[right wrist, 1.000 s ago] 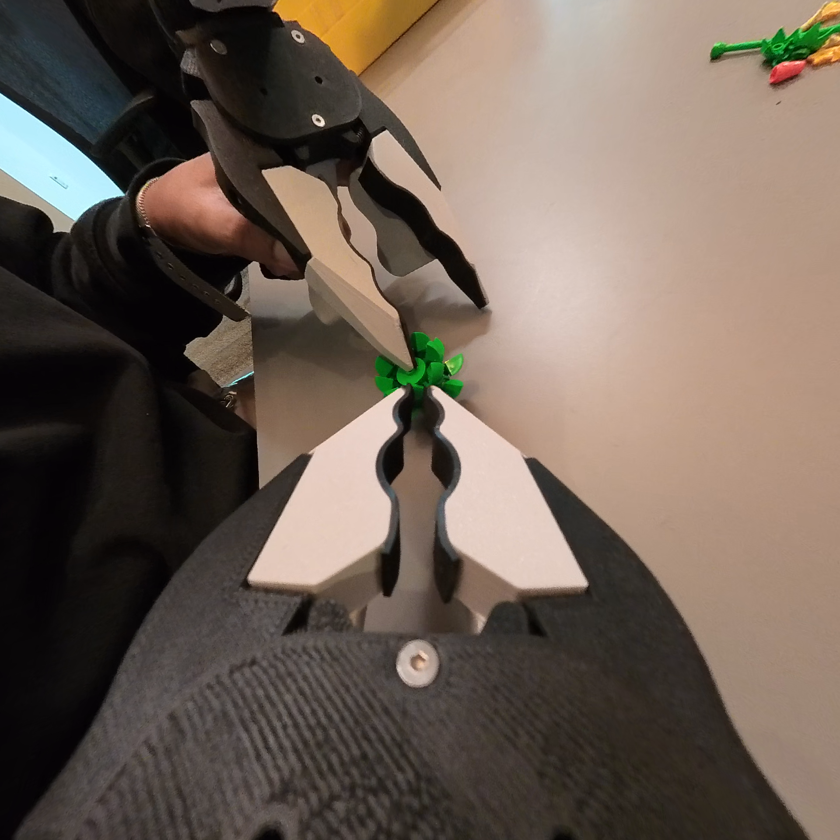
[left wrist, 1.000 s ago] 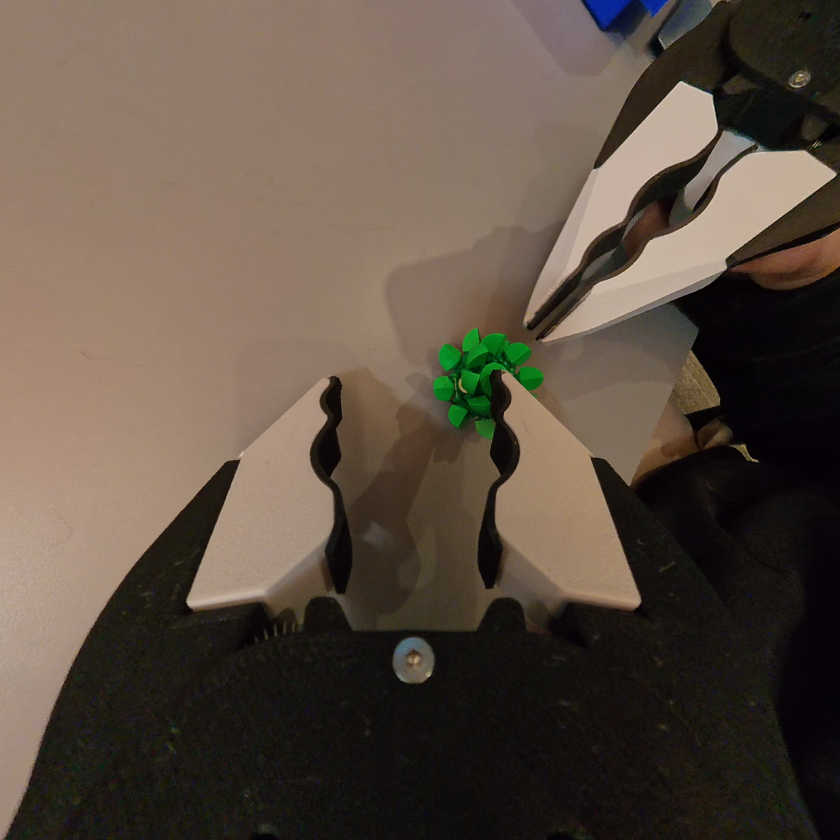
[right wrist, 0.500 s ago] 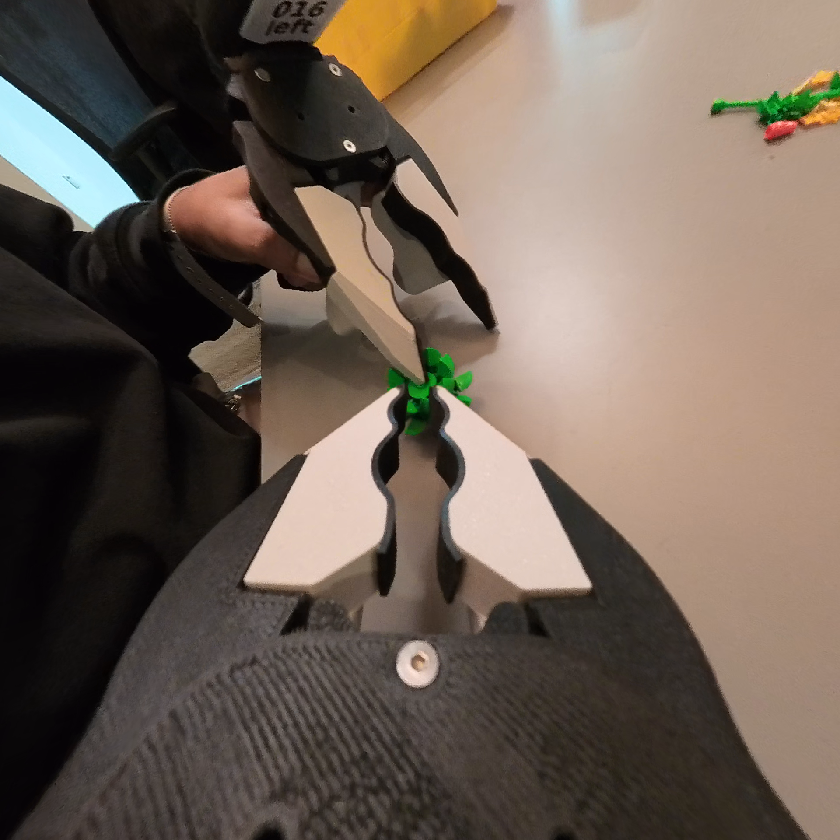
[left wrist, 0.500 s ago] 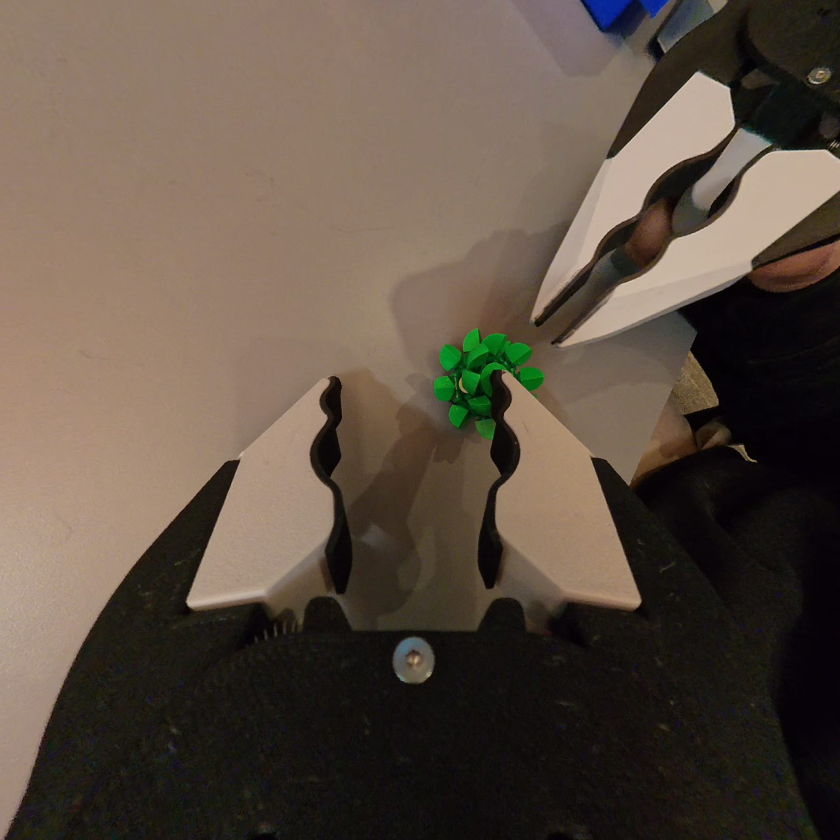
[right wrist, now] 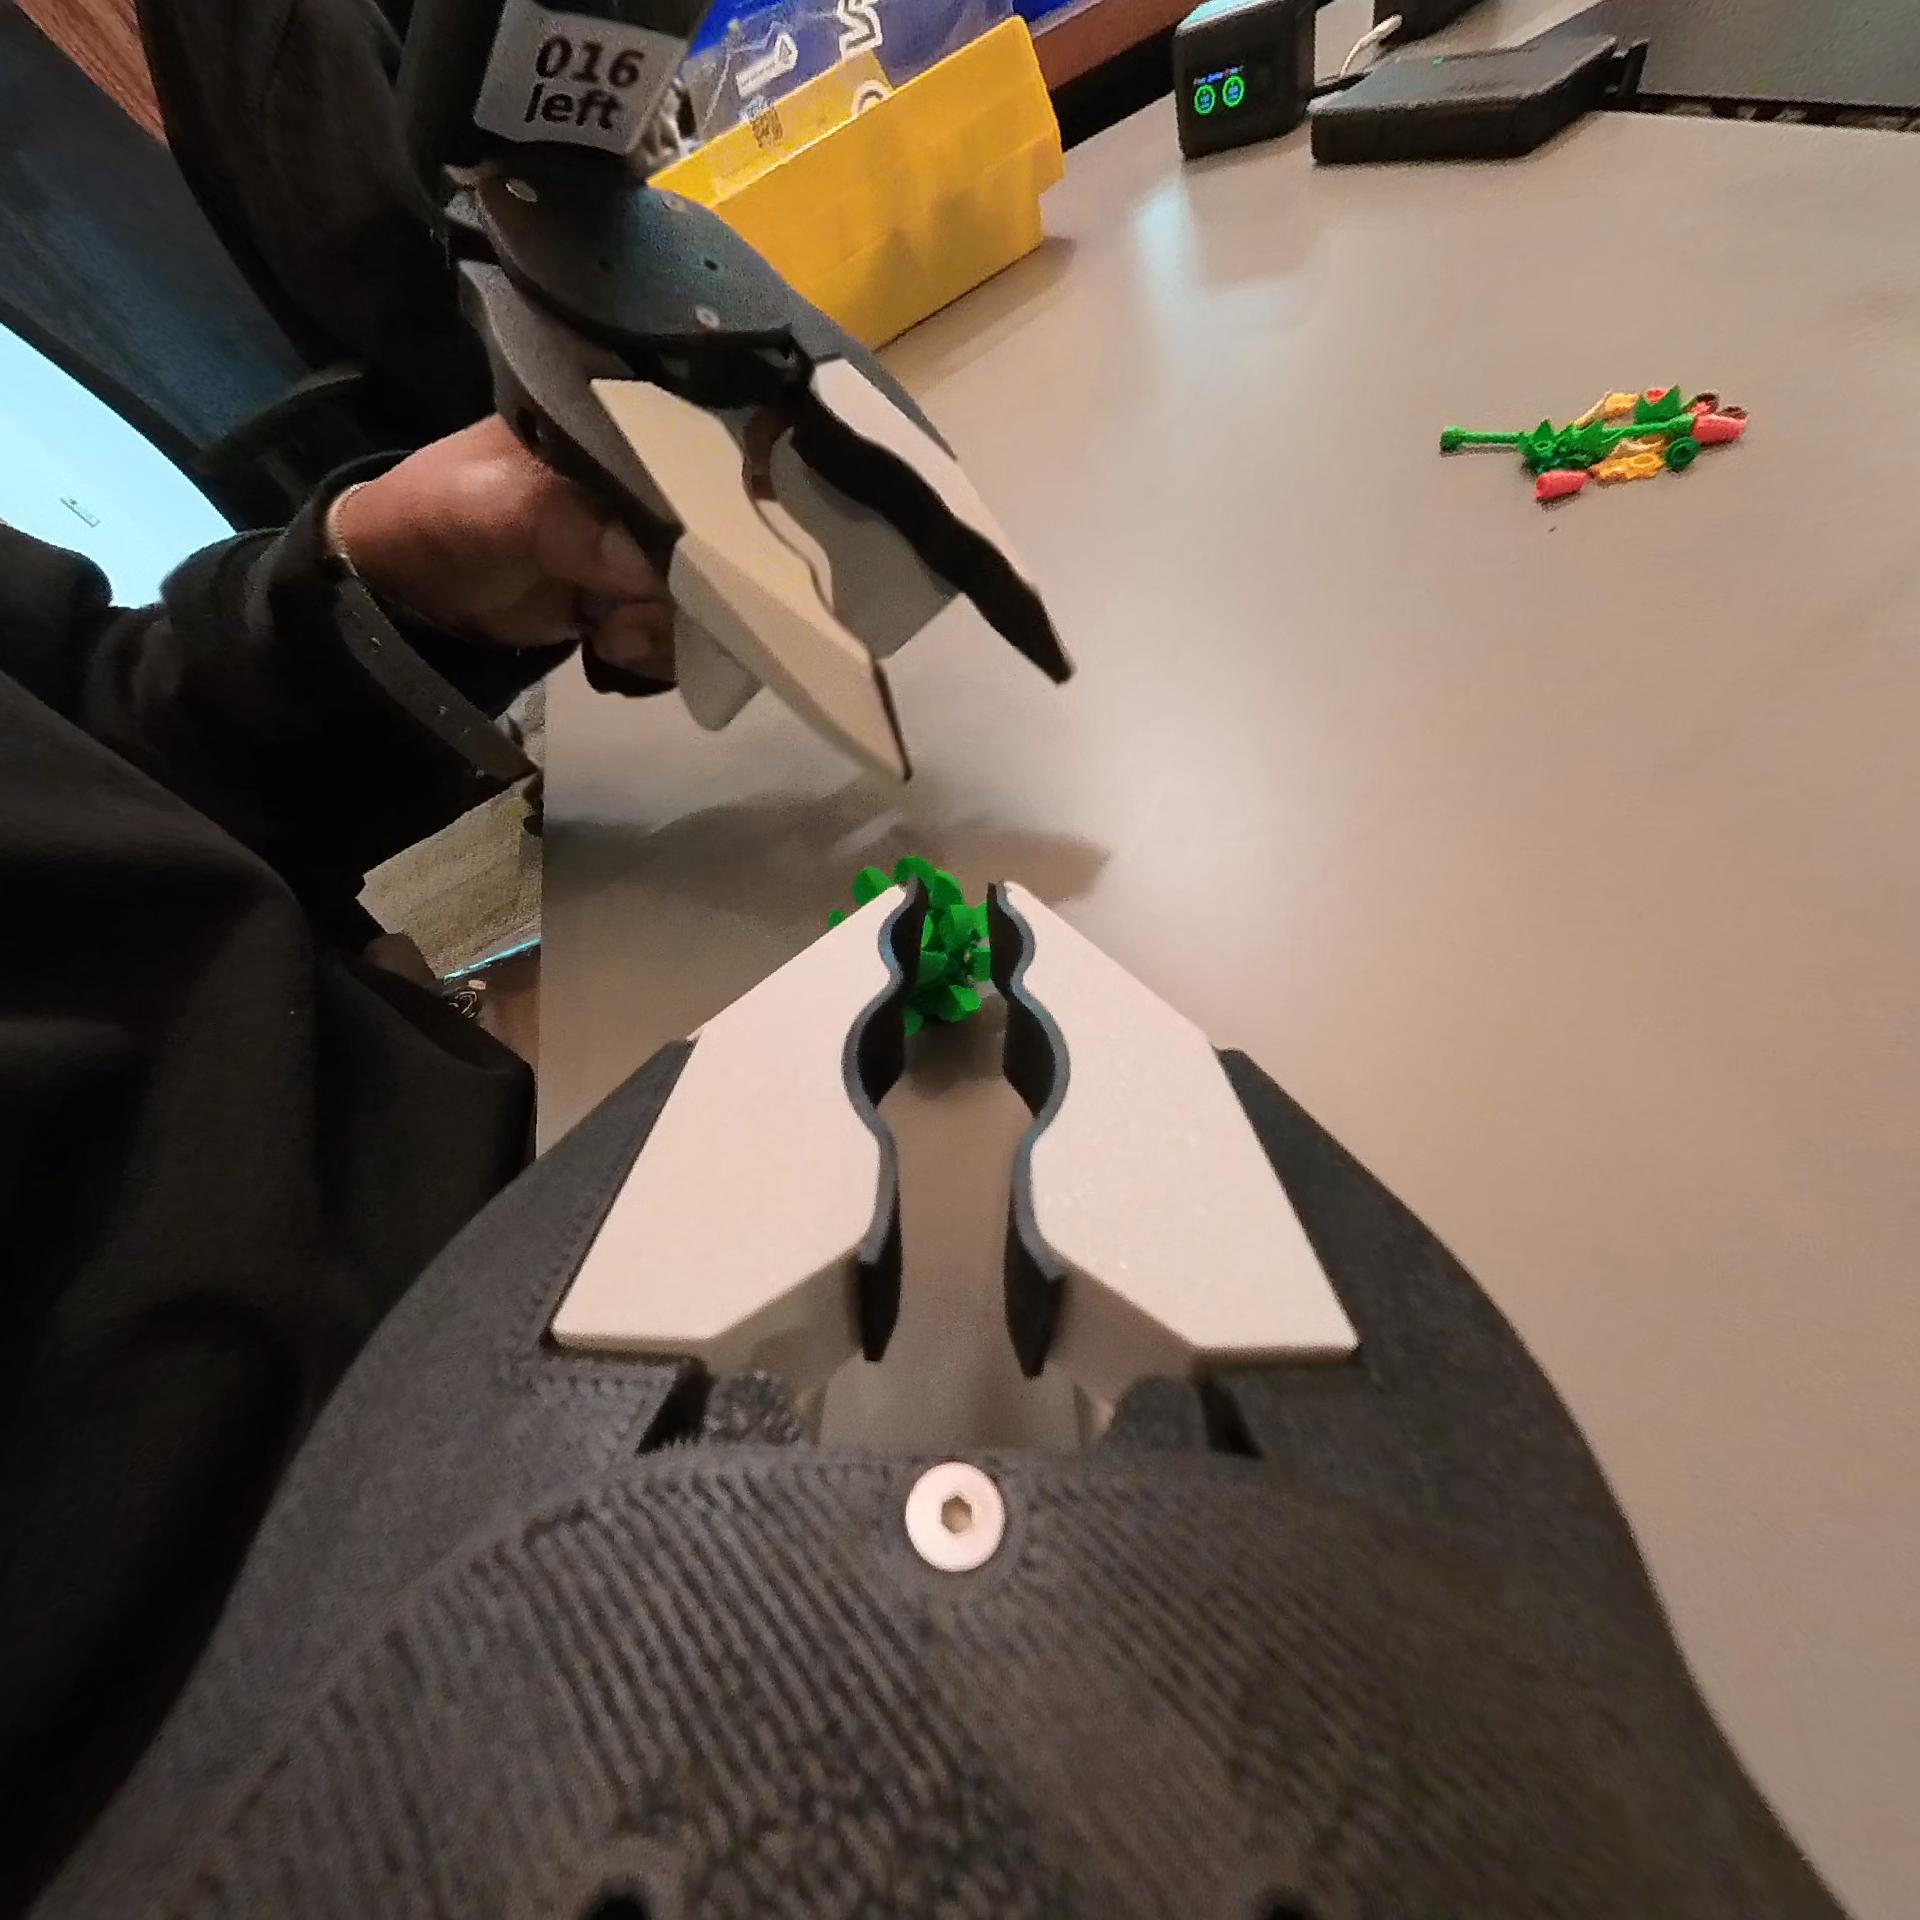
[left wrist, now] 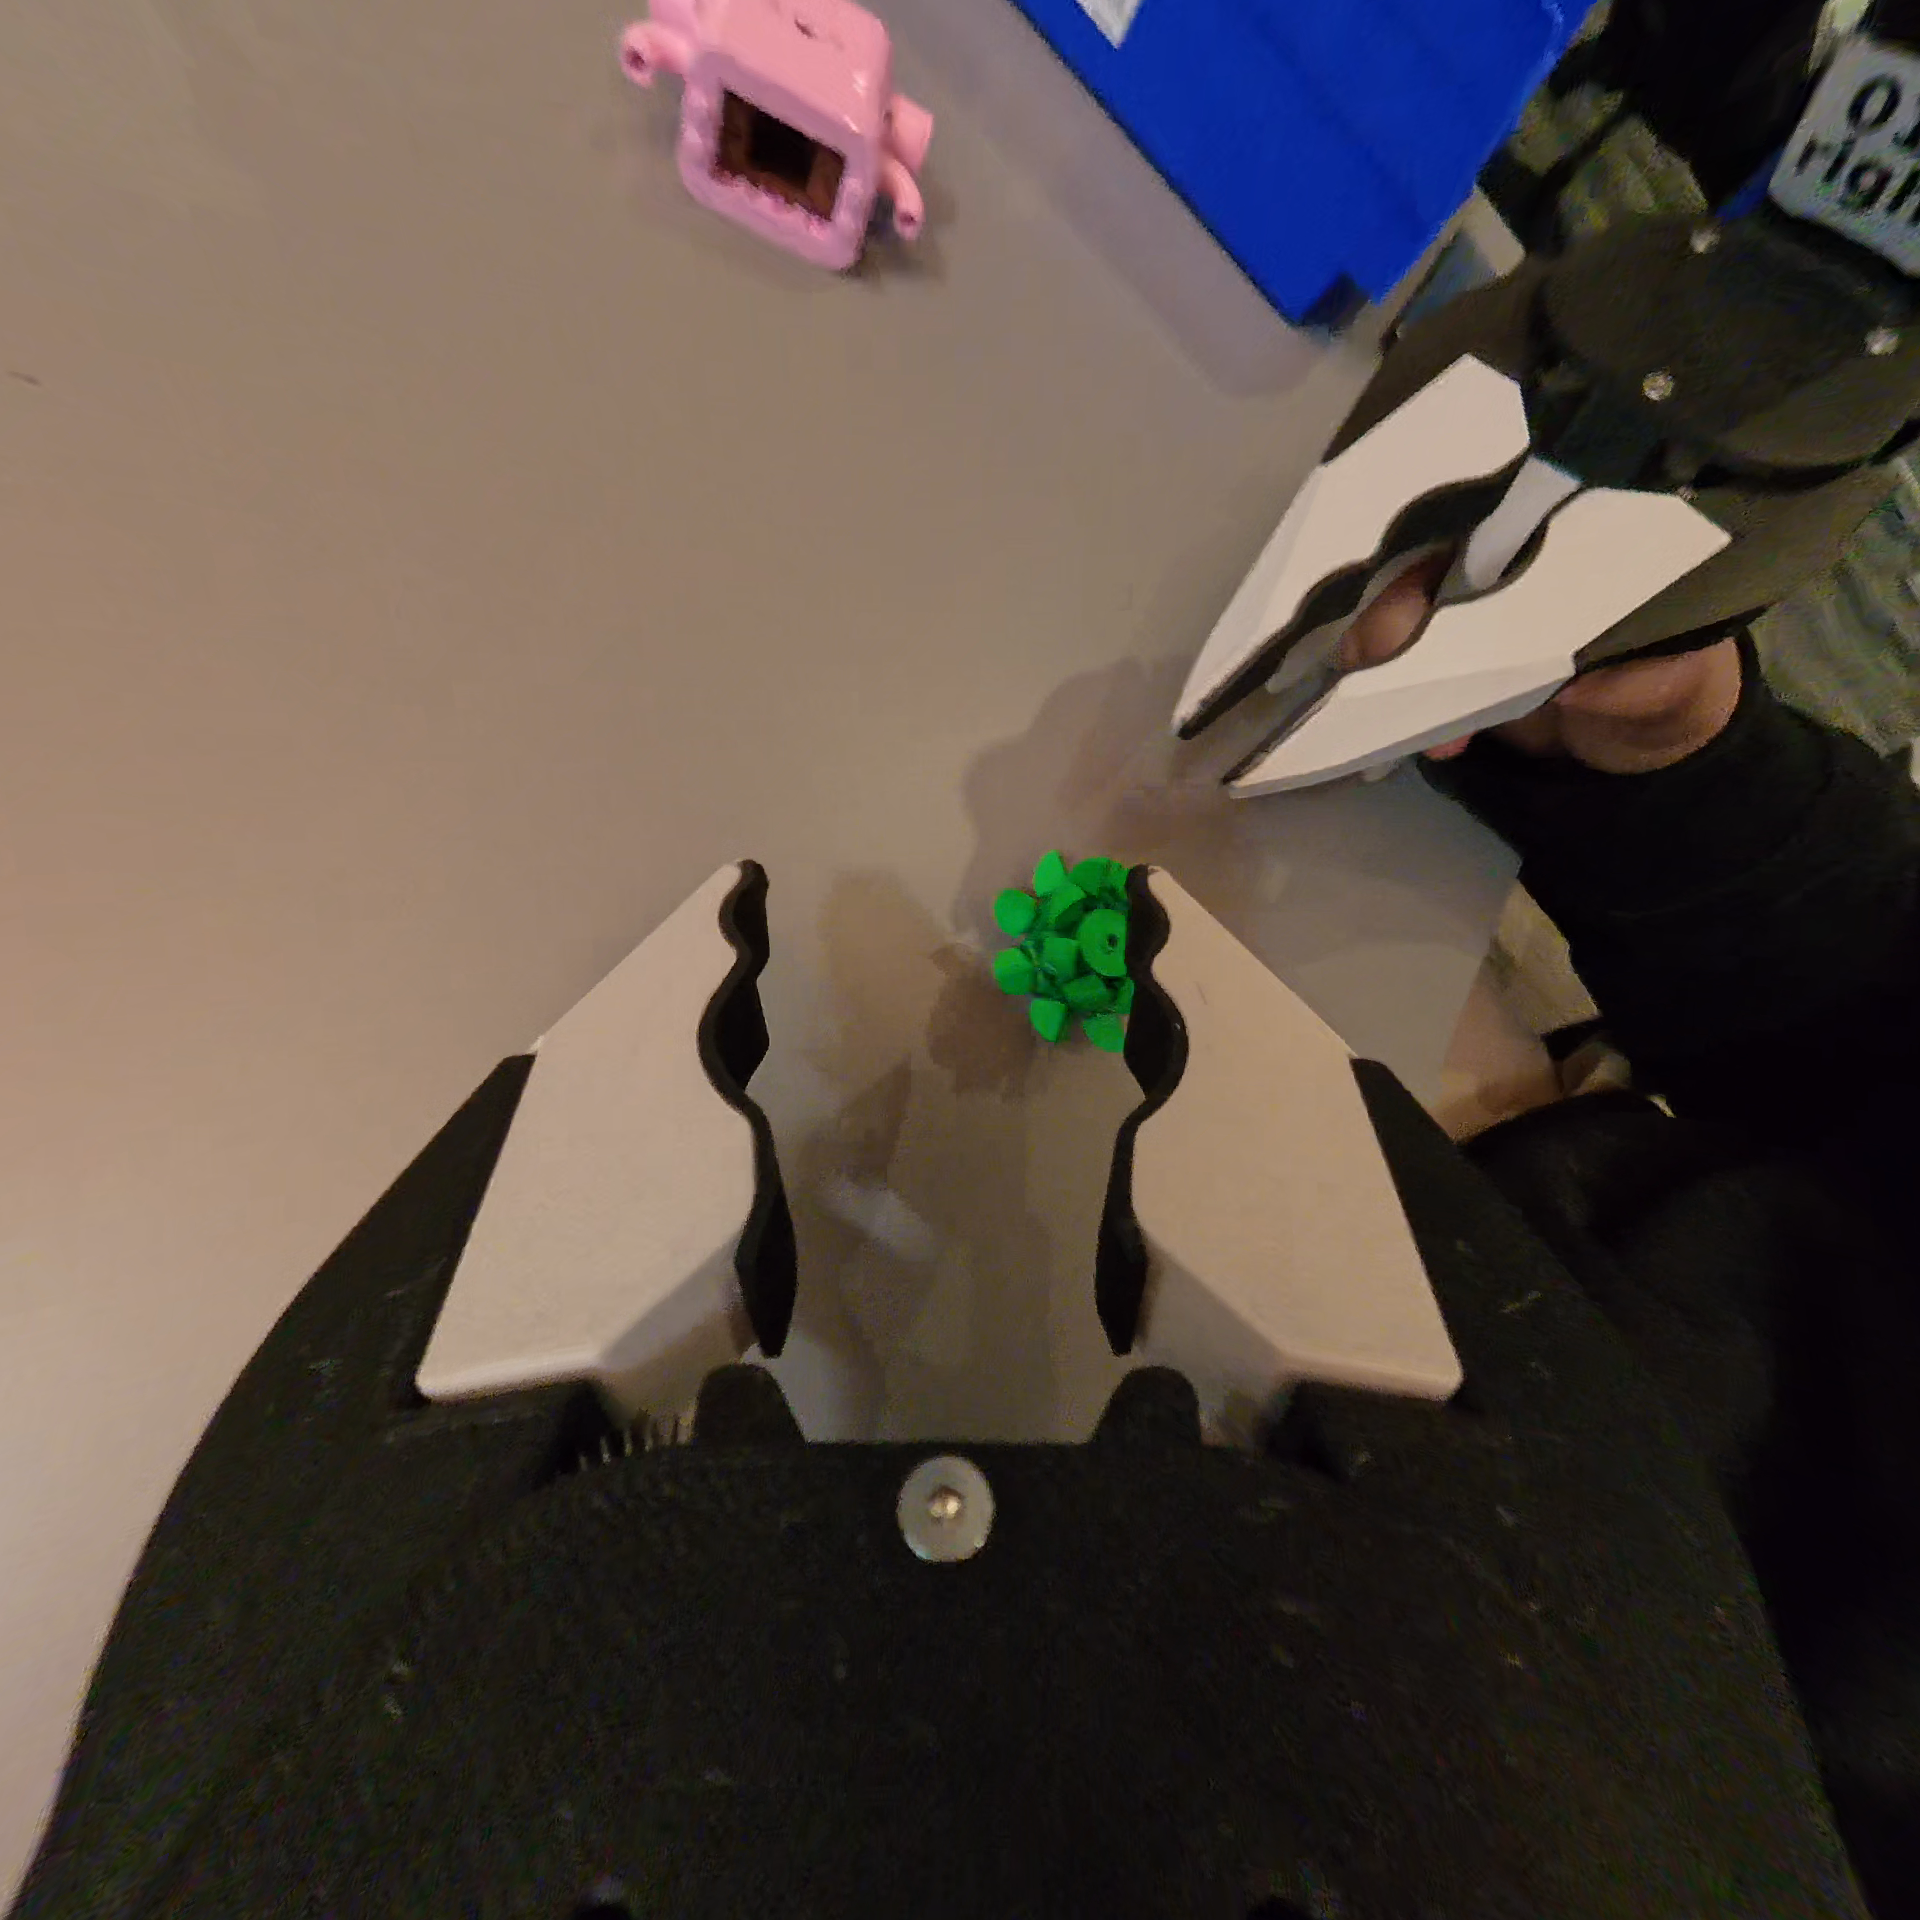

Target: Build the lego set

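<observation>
A small green leaf cluster (left wrist: 1065, 951) lies on the grey table near its front corner. My left gripper (left wrist: 943, 883) is open and empty, raised above the table. In the left wrist view the cluster shows just inside its right finger (left wrist: 1226, 1091). My right gripper (right wrist: 956, 896) is open by a narrow gap and empty. The cluster (right wrist: 940, 966) shows through that gap, lying on the table beyond the tips. In the left wrist view the right gripper (left wrist: 1205, 750) hangs up and to the right of the cluster, apart from it. The left gripper (right wrist: 977, 722) also shows in the right wrist view, above the cluster.
A pink hollow block (left wrist: 784, 135) and a blue bin (left wrist: 1299, 125) are at the far side. A part-built flower stem with green, red and yellow pieces (right wrist: 1600, 447) lies far right. A yellow bin (right wrist: 883, 187) and black devices (right wrist: 1475, 94) stand behind. The table edge (right wrist: 540, 831) is close.
Both grippers have lifted and drawn back from the green cluster, which stays on the table. The right gripper's jaws have parted slightly. The left gripper stays open.
</observation>
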Action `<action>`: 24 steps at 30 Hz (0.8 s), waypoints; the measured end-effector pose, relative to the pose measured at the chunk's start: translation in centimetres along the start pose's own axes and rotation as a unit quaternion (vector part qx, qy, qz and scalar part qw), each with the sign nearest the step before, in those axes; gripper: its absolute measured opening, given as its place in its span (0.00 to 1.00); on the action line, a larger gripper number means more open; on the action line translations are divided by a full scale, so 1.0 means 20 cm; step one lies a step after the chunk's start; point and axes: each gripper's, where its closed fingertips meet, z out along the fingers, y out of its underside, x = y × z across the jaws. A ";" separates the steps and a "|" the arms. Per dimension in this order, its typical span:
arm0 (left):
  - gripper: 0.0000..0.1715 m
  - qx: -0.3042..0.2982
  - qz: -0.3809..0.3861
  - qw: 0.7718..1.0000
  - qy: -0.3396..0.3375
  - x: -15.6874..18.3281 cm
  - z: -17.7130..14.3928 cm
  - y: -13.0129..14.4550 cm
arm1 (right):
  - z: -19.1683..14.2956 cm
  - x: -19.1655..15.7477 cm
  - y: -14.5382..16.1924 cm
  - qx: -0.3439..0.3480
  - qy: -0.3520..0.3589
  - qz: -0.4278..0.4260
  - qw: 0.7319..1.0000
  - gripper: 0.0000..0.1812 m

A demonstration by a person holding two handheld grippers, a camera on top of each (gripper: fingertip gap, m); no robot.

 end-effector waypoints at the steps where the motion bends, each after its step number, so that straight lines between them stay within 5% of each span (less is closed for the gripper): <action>1: 0.39 0.012 -0.002 1.000 -0.008 -0.03 -0.02 -0.02 | 0.00 0.00 0.00 0.001 0.001 0.001 1.000 0.06; 8: 0.26 0.082 0.079 0.990 0.083 0.06 -0.08 -0.05 | -0.01 0.03 -0.04 0.049 0.007 -0.009 0.999 0.05; 15: 0.20 0.060 0.204 0.969 0.126 0.16 -0.02 0.09 | -0.12 0.01 -0.14 0.150 -0.048 0.030 0.987 0.01; 19: 0.19 0.052 0.247 0.964 0.086 0.12 0.01 0.12 | -0.11 -0.02 -0.13 0.138 -0.055 0.014 0.989 0.01; 24: 0.18 0.068 0.214 0.967 0.119 0.13 0.00 0.10 | -0.02 -0.04 -0.06 0.075 -0.018 -0.032 0.996 0.01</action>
